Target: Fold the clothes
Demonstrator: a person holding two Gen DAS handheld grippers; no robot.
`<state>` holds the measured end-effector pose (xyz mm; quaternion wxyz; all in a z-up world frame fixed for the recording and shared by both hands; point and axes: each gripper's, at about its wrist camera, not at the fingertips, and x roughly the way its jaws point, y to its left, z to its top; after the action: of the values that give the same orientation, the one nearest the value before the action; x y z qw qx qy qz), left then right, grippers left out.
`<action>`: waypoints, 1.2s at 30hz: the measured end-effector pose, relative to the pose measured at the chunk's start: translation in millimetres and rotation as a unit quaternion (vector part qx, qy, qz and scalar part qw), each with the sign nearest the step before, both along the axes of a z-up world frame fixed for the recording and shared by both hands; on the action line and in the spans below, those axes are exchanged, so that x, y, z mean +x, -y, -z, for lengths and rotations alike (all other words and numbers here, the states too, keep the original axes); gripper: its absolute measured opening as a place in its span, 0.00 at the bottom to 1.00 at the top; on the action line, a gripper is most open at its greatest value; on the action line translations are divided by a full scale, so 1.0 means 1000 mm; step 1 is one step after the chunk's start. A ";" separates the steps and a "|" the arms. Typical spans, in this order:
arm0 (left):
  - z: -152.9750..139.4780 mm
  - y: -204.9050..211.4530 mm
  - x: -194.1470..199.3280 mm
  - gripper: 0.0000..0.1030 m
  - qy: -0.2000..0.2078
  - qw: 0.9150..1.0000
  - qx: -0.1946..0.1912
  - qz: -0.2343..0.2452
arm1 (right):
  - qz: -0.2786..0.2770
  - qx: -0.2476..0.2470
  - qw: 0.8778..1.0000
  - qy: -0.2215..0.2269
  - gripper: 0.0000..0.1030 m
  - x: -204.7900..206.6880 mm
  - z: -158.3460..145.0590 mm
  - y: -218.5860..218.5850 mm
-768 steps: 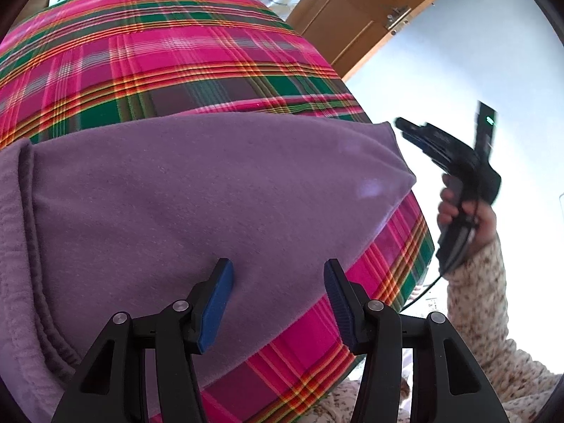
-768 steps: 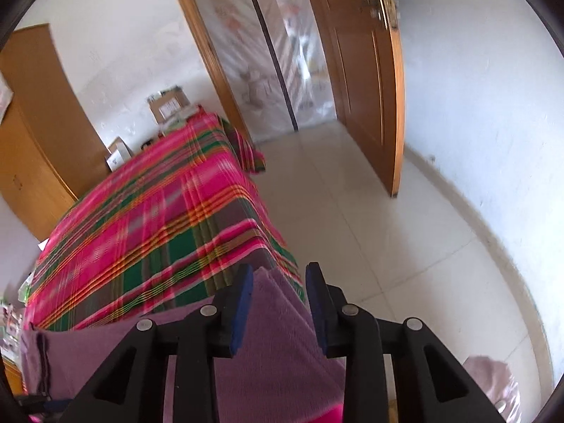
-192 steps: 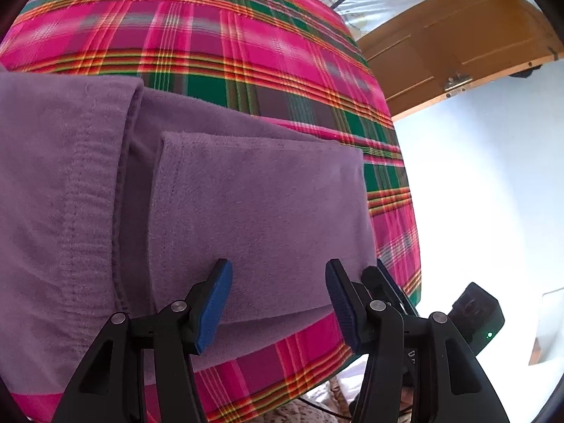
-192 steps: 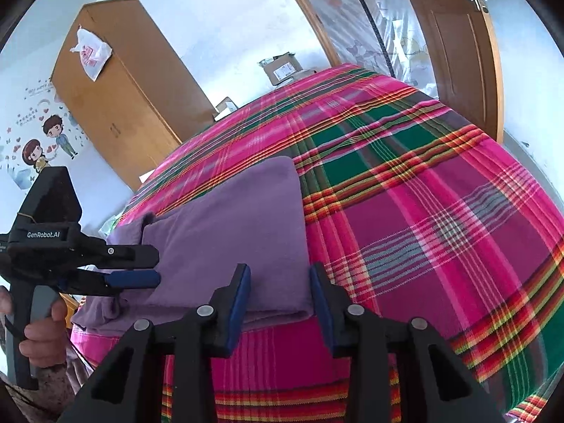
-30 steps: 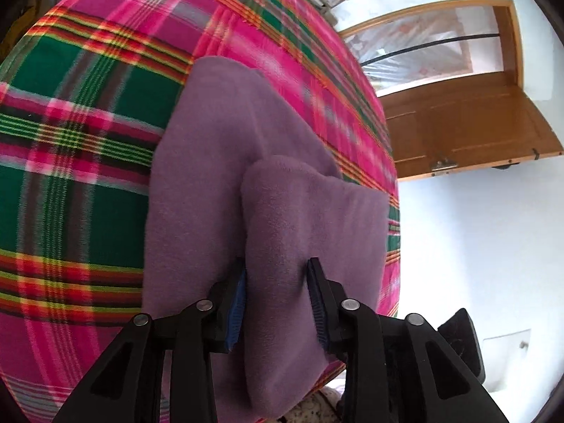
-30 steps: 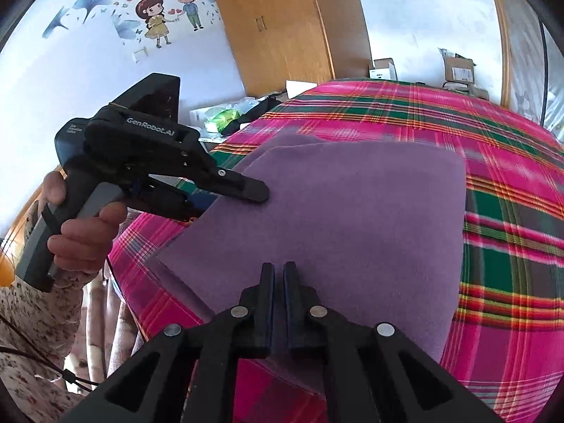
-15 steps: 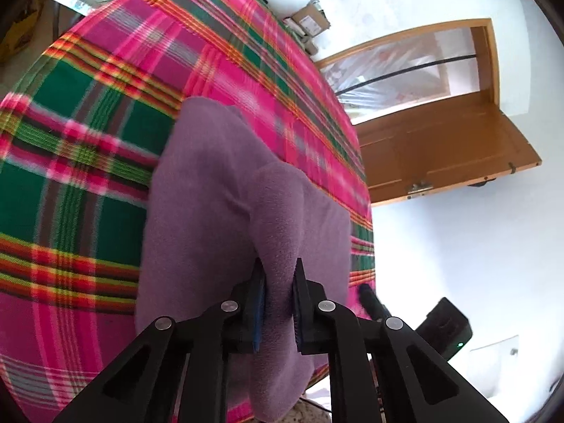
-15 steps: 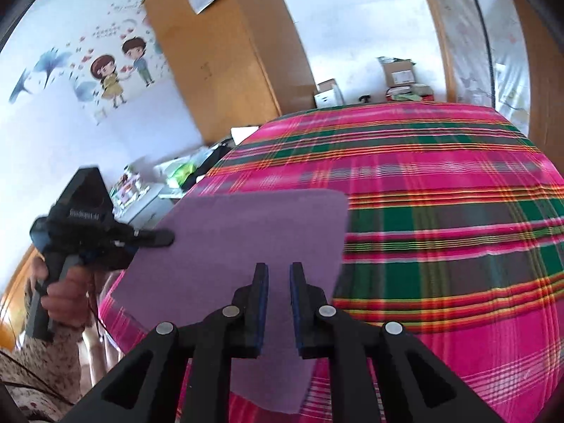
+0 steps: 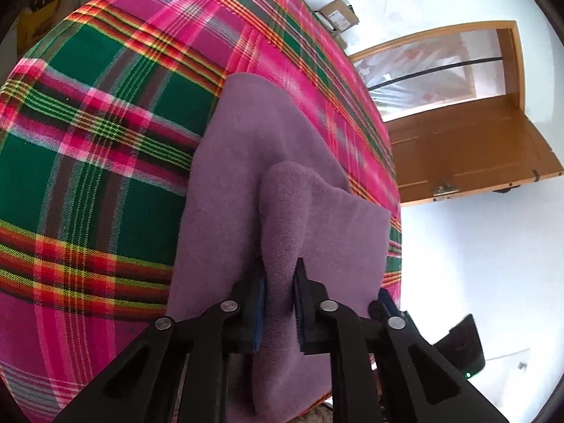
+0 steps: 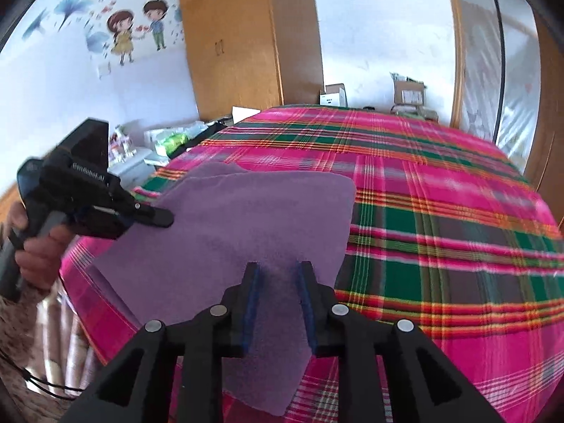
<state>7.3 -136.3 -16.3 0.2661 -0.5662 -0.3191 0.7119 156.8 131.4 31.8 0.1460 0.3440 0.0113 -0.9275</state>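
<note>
Wooden wardrobe (image 10: 246,35) upper centre, pink-green plaid bedspread (image 10: 440,211) filling mid-frame, folded purple fleece garment (image 10: 246,218) lay lower left, left gripper (image 9: 279,303) easing open around a raised fold, right gripper (image 10: 277,303) opening over its edge.

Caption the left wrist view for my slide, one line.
Left gripper, jaws opening, with a raised fold of the purple garment between them on the plaid bedspread.

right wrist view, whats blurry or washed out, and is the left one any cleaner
Right wrist view: the left gripper and hand are motion-smeared, the plaid bedspread is soft. Left wrist view: sharper on the purple garment, but the white wall is blown out; both bend at the rim.
</note>
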 end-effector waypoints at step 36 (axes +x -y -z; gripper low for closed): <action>-0.027 -0.030 -0.001 0.45 -0.094 0.984 -0.149 -0.007 | 0.027 -0.041 0.998 0.036 0.33 -0.069 0.007 -0.022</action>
<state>6.3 -106.1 10.2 0.2026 -0.5280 -0.1872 0.8032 88.1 153.8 25.0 0.1356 0.3706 -0.0414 -0.9179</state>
